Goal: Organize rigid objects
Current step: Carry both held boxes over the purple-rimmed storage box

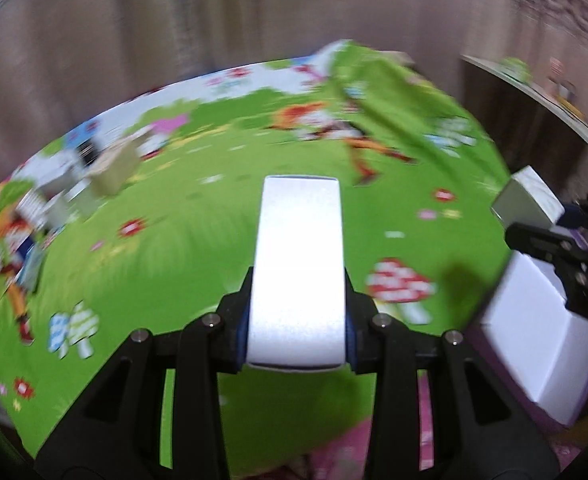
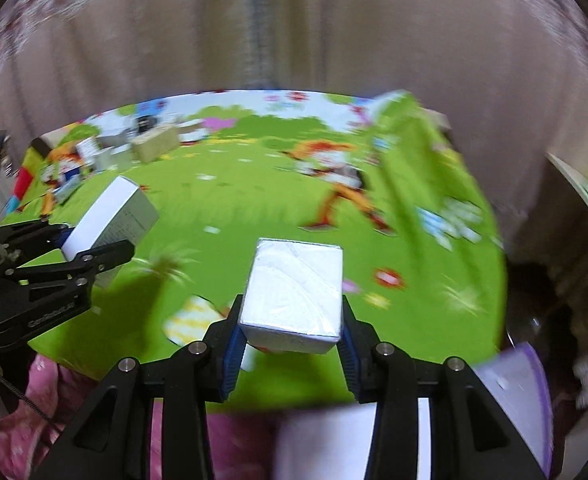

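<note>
Clearly, in the left wrist view the left gripper (image 1: 296, 320) is pinching a white box (image 1: 297, 268) between its blue pads, the box's long axis running straight out along the fingers and away from the camera, so it sticks forward over the green cartoon-print mat (image 1: 198, 248). A cluster of small boxes (image 1: 106, 172) sits at the far left of that mat, well apart from the held box and off to its left (the blur makes it hard to count them). At the right edge of this view the right gripper (image 1: 533, 236) shows side-on, carrying its own silver-white box (image 1: 527, 196). In the right wrist view the right gripper (image 2: 290, 332) is clamped on a shorter, foil-faced box (image 2: 294, 292), held square between the pads with its end pointing forward. The left gripper (image 2: 94, 256) appears at the left, its white box (image 2: 110, 216) tilted up and toward the mat's far side. The same cluster of boxes (image 2: 146, 148) lies at the far left corner of the mat (image 2: 254, 208). Judging by this, the left hand is the nearer of the two to that group, and either box would have to travel forward and leftward to join it.
</note>
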Available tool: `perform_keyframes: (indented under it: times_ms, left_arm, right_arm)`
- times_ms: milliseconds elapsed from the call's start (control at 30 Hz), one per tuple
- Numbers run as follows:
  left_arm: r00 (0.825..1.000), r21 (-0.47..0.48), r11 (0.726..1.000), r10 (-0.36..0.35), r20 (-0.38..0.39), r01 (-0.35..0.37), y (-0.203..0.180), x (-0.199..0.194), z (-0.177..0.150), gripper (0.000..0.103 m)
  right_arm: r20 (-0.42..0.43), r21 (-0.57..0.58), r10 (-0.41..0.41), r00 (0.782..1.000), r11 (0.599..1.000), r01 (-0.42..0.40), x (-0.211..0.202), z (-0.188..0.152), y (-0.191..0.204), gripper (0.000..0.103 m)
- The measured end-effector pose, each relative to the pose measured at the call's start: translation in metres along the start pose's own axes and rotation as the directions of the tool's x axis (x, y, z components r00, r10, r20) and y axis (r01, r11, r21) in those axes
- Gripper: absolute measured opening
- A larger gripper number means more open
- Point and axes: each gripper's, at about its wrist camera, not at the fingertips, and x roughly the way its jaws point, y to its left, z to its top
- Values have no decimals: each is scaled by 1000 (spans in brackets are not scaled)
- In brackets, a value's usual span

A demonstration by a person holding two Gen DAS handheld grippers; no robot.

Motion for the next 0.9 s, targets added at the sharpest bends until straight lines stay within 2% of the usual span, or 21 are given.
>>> perform_keyframes:
  times_ms: [167, 333, 400, 500, 700, 900]
  left_arm:
    - [991, 83, 988, -127, -38, 130, -59, -1, 9, 40]
    - [978, 197, 959, -191, -88, 205, -120, -4, 6, 40]
    - [967, 224, 943, -224, -119, 246, -140, -1, 4, 40]
    - [946, 211, 929, -270, -178, 305, -158, 7, 2, 40]
    - [937, 256, 914, -258, -236, 316, -194, 21, -8, 40]
    - [937, 318, 895, -237, -257, 313, -214, 23, -17, 40]
  right_arm:
    - [-29, 93, -92, 995, 991, 94, -26, -32, -58, 42]
    - [-67, 139, -164, 984, 975, 172, -43, -64, -91, 42]
    - [-80, 164, -181, 980, 968, 192, -51, -77, -105, 42]
    - [-98, 196, -221, 970, 952, 237, -63, -97, -125, 42]
    - [-121, 225, -246, 962, 937, 268, -71, -119, -143, 42]
    - [-134, 247, -239, 962, 932, 266, -68, -130, -148, 42]
